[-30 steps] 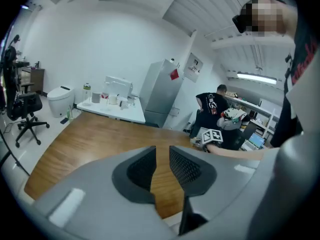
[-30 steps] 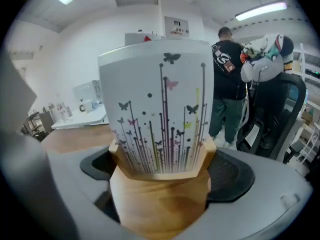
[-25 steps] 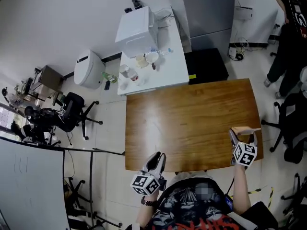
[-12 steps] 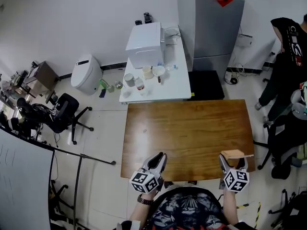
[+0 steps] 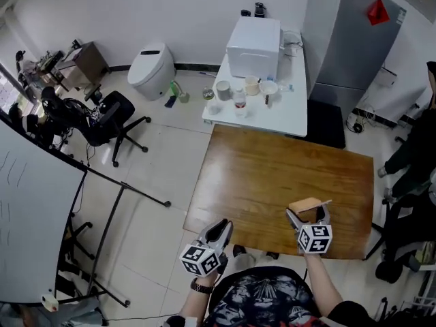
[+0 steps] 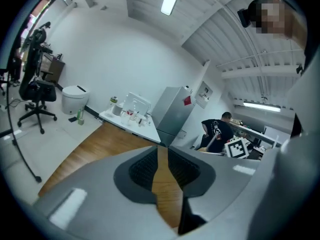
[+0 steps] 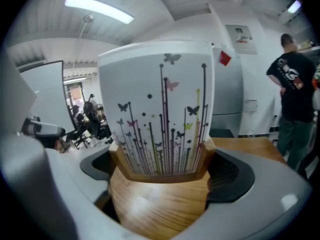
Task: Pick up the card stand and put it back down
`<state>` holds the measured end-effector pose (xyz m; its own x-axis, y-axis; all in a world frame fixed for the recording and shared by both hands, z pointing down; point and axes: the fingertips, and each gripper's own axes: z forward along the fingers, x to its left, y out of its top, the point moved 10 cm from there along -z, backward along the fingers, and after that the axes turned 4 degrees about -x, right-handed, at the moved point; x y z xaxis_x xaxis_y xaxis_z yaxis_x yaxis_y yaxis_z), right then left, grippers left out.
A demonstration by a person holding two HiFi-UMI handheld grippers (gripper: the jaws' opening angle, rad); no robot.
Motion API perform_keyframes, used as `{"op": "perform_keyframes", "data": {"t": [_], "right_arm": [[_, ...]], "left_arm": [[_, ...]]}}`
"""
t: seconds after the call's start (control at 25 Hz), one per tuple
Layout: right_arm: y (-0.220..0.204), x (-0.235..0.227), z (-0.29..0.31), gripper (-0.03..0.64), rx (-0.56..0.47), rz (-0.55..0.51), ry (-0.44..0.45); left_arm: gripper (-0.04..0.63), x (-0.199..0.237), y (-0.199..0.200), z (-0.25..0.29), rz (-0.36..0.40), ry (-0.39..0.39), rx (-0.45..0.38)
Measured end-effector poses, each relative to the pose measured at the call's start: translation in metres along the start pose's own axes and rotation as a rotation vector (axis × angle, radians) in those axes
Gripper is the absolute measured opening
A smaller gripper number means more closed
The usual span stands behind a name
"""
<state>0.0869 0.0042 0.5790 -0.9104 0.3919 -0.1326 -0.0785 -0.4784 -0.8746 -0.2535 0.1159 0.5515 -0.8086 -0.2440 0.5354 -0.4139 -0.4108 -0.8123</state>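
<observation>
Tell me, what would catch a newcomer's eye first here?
A white card printed with butterflies and coloured stems fills the right gripper view, standing upright in a wooden card stand gripped by the right tongs. In the head view that stand sits over the near part of the wooden table, while the left tongs hold nothing.

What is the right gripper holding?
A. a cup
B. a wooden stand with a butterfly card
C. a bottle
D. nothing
B: the right gripper is shut on the wooden card stand, and the butterfly card stands upright in it.
</observation>
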Motion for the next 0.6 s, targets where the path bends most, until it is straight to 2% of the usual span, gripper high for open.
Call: {"op": "perform_keyframes", "data": {"t": [0.12, 0.2, 0.32, 0.4, 0.52, 0.6], "right_arm": [[-0.029, 0.043, 0.086, 0.549, 0.089, -0.128, 0.116], [-0.053, 0.066, 0.144, 0.548, 0.158, -0.172, 0.174], [-0.084, 0.088, 0.217, 0.548, 0.223, -0.201, 0.207], [-0.101, 0.103, 0.248, 0.548, 0.25, -0.217, 0.211], [-0.111, 0.118, 0.278, 0.552, 0.276, -0.232, 0.219], [-0.111, 0.118, 0.268, 0.563, 0.28, -0.146, 0.249]], "left_arm": [[0.06, 0.008, -0.008, -0.037, -0.042, 0.08, -0.006], [0.06, 0.013, -0.021, -0.063, -0.076, 0.16, -0.008], [0.058, 0.023, -0.041, -0.091, -0.142, 0.277, 0.005], [0.057, 0.026, -0.048, -0.109, -0.185, 0.339, -0.01], [0.044, 0.025, -0.049, -0.124, -0.198, 0.394, -0.056], [0.04, 0.022, -0.049, -0.127, -0.198, 0.394, -0.053]]}}
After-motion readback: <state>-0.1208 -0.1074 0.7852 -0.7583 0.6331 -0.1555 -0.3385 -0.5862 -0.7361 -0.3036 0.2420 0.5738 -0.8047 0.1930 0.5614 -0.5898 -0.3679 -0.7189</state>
